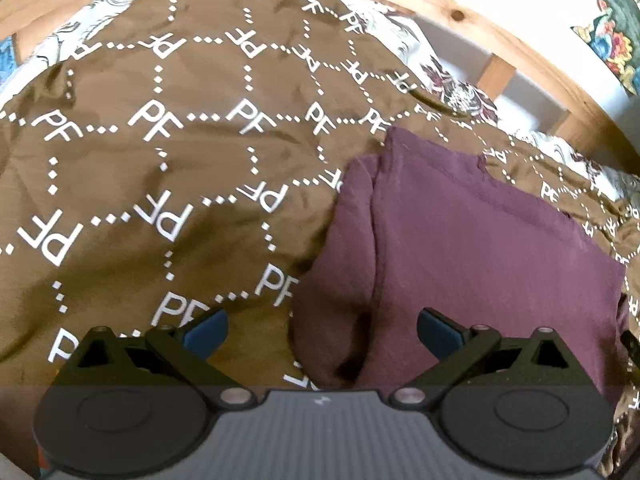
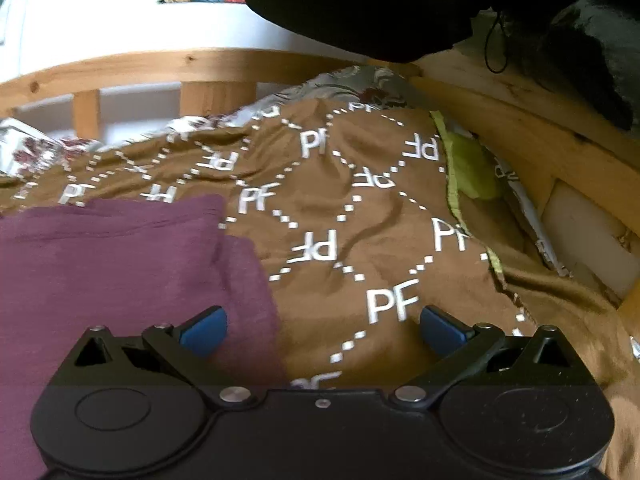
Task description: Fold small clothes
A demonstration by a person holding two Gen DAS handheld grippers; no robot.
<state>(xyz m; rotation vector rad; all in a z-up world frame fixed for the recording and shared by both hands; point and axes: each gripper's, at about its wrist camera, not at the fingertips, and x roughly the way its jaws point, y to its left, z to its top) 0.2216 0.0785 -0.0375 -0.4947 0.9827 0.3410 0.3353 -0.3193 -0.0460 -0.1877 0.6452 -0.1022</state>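
Note:
A folded purple garment [image 1: 472, 248] lies on a brown blanket printed with white "PF" letters [image 1: 160, 160]. In the left wrist view my left gripper [image 1: 322, 334] is open and empty, its jaws spread wide over the garment's left folded edge. In the right wrist view the same purple garment [image 2: 120, 264] lies at the left. My right gripper [image 2: 323, 330] is open and empty, its left blue pad [image 2: 204, 330] over the garment's right edge and its right pad over the blanket [image 2: 360, 208].
A wooden bed frame [image 1: 472, 20] curves around the far side; it also shows in the right wrist view [image 2: 168, 64]. A floral sheet [image 1: 452, 76] lies beneath the blanket. A green cloth edge [image 2: 468, 168] and a dark hanging object [image 2: 360, 4] are at the right.

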